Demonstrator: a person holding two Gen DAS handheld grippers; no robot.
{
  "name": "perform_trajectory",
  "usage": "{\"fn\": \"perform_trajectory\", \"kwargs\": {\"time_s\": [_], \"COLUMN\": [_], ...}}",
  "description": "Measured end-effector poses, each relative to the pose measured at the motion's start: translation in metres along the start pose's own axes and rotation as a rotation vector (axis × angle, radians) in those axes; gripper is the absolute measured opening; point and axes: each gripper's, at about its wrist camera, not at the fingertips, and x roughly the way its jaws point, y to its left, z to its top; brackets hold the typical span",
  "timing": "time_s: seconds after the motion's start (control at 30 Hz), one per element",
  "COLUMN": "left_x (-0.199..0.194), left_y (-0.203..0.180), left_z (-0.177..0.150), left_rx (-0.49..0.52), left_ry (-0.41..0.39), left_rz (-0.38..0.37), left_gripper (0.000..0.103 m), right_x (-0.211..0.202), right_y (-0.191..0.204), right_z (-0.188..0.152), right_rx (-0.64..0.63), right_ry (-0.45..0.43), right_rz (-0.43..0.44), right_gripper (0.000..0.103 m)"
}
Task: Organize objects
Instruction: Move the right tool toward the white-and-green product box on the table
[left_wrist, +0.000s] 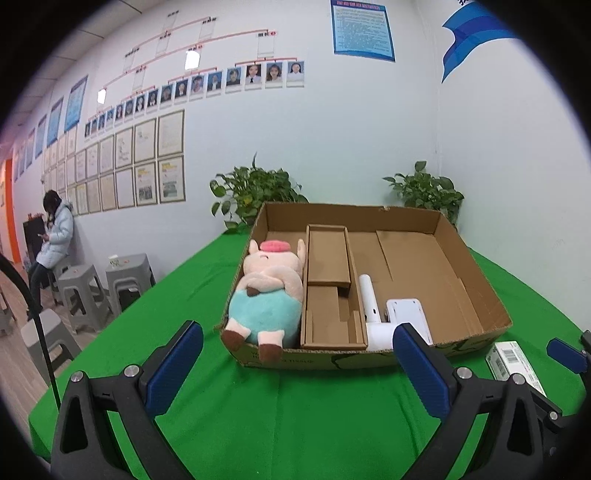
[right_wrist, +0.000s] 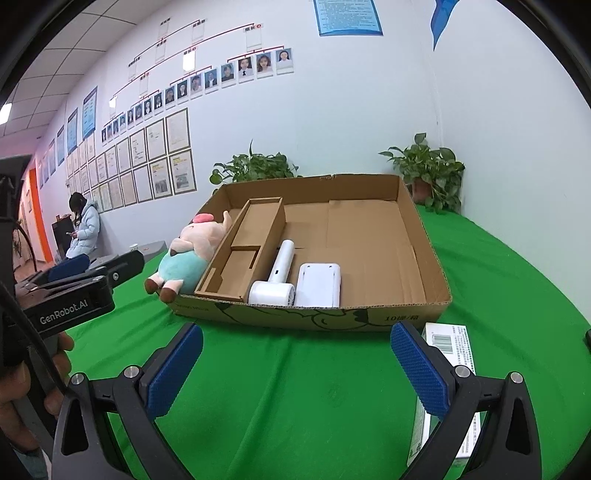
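Carton (right_wrist: 448, 354), white, flat on table (right_wrist: 295, 387) at 4 o'clock of tray (right_wrist: 424, 240): likely light, stiff, slick. Take it across its narrow sides. Both claws (right_wrist: 295, 373) (left_wrist: 295, 365) gape, empty.

Each black plastic claw, left (left_wrist: 297, 354) and right (right_wrist: 295, 354), carried two blue, finely textured rubber fingertips (right_wrist: 419, 369) on angular black linkages with silver screw heads, the left body bore white "GenRobot.AI" lettering, and bare skin showed beneath.
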Motion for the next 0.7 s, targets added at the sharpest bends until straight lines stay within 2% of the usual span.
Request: {"fn": "perform_trajectory", "kwargs": {"time_s": [0.1,0.27,0.5,0.7], "left_x": [-0.001,0.001,0.012,0.022], "left_y": [-0.006,-0.021,-0.025,-0.028], "left_z": [0.000,-0.003,-0.014,-0.026], "left_rx": [-0.004,0.053,0.045,0.063], "left_ry": [-0.024,-0.046,-0.008,0.063], "left_rz": [0.009,-0.009,-0.027,-0.035], "left_gripper": [0.102,0.102,0.102,0.102], "right_x": [0.002,0.003,0.008,0.014], "right_y": [-0.003,-0.011,-0.009,-0.010], "right_z": [0.002,0.001,-0.011,-0.027], "right_rx": [-0.014,-0.010,-0.024,-0.036], "right_ry": [-0.019,-0.034,-0.027,0.054], "right_rz": [-0.005,-0.025,-0.018,-0.005], "right_gripper": [0.103,0.103,0.103,0.103]}}
